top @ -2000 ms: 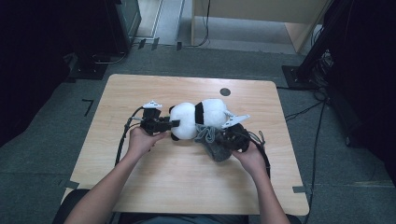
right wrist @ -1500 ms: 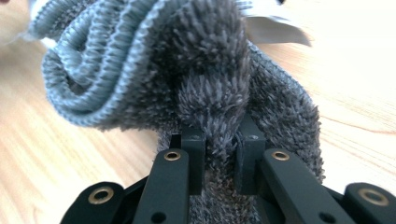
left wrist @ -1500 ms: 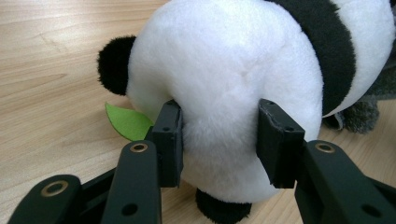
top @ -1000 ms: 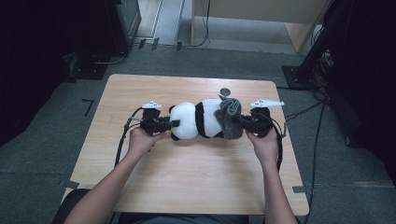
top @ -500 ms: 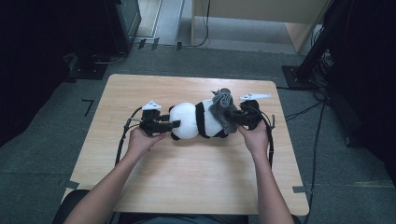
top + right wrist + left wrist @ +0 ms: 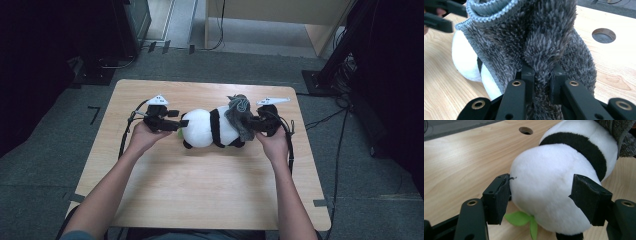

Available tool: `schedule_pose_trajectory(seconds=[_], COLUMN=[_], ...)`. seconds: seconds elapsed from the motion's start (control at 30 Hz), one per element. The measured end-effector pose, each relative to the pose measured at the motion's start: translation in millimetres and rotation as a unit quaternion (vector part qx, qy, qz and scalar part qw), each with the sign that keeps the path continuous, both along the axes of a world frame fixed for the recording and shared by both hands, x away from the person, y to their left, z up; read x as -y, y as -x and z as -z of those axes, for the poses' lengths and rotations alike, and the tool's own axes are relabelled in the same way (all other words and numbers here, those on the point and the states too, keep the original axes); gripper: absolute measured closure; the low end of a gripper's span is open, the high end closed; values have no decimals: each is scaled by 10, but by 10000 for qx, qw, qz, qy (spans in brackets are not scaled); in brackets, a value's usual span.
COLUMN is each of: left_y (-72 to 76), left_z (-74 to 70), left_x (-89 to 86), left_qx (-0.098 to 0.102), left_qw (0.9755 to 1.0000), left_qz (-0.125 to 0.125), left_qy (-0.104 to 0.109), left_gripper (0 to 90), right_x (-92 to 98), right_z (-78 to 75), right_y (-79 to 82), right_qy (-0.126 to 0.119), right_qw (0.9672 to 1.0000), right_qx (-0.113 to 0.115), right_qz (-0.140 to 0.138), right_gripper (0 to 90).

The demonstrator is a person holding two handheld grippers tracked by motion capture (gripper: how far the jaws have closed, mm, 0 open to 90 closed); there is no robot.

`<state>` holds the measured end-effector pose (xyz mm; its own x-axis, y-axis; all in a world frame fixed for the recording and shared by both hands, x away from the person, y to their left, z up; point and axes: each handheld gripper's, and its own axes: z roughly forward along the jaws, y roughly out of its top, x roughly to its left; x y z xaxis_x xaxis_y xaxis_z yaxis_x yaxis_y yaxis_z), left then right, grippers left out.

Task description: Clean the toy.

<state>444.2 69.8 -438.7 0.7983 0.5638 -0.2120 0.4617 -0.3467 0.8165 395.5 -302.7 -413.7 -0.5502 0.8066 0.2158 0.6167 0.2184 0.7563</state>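
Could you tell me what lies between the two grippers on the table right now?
The panda plush lies between the left gripper and the right gripper, as the high view shows. A grey fuzzy hat, pinched by the right gripper, covers its head end.

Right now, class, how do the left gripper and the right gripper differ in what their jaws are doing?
The left gripper has just been opening: its jaws stand apart around the panda's white rump. The right gripper is shut, pinching a fold of the grey fuzzy cloth draped on the panda's other end. Both are black and hand-held.

One plush panda (image 6: 205, 128), one grey fuzzy cloth (image 6: 240, 116), two tools
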Motion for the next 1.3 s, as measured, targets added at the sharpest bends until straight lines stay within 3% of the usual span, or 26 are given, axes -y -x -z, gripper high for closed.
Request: schedule_pose_trajectory(seconds=[0.1,0.17,0.27,0.37,0.5,0.63,0.8,1.0,1.1,1.13,1.2,1.3], left_y=[-69,-108,-201,-296,-326,-294,-273,-307,-257,-240,-225,-145], left_z=[14,50,74,101,187,229,294,413,443,435,418,406], left_x=[57,134,167,170,186,212,221,228,280,294,295,241], left_qx=[120,339,192,6,100,197,-11,-204,-339,-365,-488,-458], left_qw=[9996,9985,9978,9968,9965,9937,9908,9885,9835,9832,9834,9868], left_qz=[234,380,590,732,768,1024,1278,1462,1748,1757,1712,1531], left_qy=[68,-204,-211,-304,-309,-399,-450,-328,-307,-343,-359,-240], left_gripper=[319,318,308,235,102,95,91,26,24,24,41,189], right_x=[16,24,24,22,50,63,35,-16,-64,-84,-117,-147], right_z=[14,28,53,88,116,139,137,161,164,168,176,161], right_y=[-5,-1,19,24,14,11,18,10,9,6,-3,0], right_qy=[-57,-112,-92,-68,-221,-381,-375,-479,-315,-259,-204,-85], right_qw=[10000,9999,9999,9998,9994,9982,9972,9963,9969,9971,9973,9974], right_qx=[1,-10,22,60,12,-42,16,51,346,429,563,662], right_qz=[-64,-80,-100,-163,-270,-469,-652,-710,-635,-572,-415,-268], right_gripper=[791,791,792,793,792,792,792,791,786,786,787,786])
